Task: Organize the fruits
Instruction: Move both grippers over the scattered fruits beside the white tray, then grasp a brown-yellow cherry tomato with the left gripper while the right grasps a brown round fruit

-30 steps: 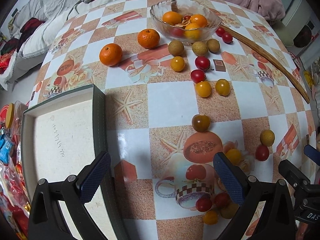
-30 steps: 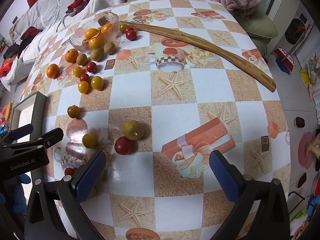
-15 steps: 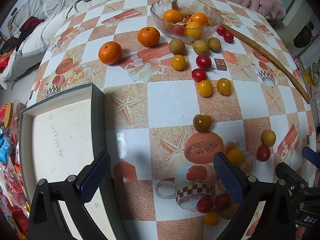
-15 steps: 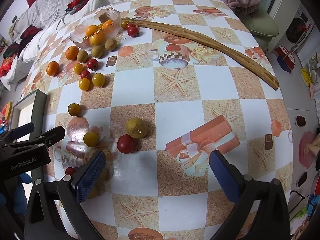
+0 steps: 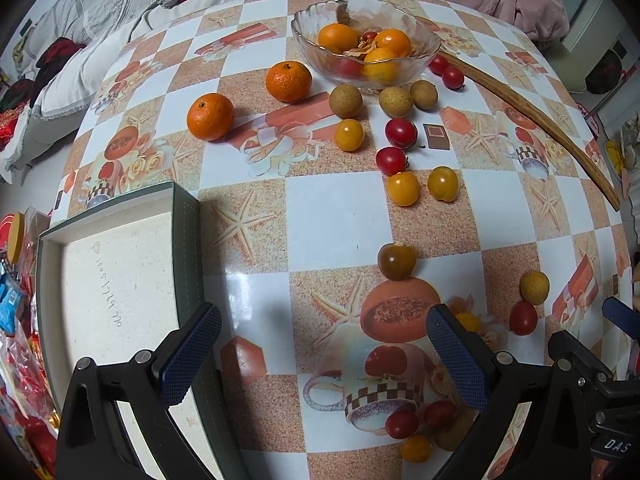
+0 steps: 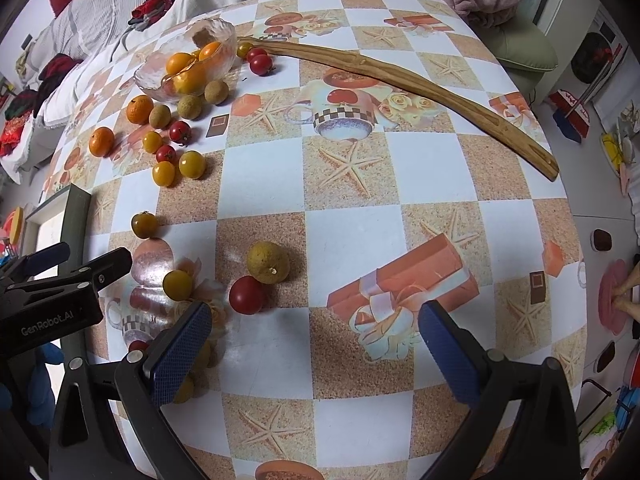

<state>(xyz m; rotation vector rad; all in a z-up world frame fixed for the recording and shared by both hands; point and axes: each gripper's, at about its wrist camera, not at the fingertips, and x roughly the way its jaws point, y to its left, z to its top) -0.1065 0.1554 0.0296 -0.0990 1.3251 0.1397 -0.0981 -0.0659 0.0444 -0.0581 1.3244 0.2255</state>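
Note:
A glass bowl (image 5: pixel 424 58) (image 6: pixel 224 38) with oranges and a red tomato stands at the far side of the checked table. Two mandarins (image 5: pixel 210 116) (image 5: pixel 288 81), brown longans (image 5: pixel 345 100) and red and yellow cherry tomatoes (image 5: pixel 401 132) lie scattered in front of it. A dark yellow tomato (image 5: pixel 397 261) lies mid-table. My left gripper (image 5: pixel 326 354) hovers open over the near table, nothing between its fingers. My right gripper (image 6: pixel 316 354) is open too; a red tomato (image 6: pixel 247 294) and a longan (image 6: pixel 267 262) lie just ahead of its left finger (image 6: pixel 176 356).
A green-rimmed tray (image 5: pixel 188 236) (image 6: pixel 76 216) with a pale floor sits at the table's left edge. A long curved wooden stick (image 6: pixel 420 88) (image 5: pixel 532 120) lies across the far right. More small tomatoes (image 5: pixel 402 424) cluster near the front edge. Bedding and clothes lie beyond the table.
Both grippers have drifted slightly forward and lower, so the fruit sits a little nearer in view. Both stay open and no fruit has moved.

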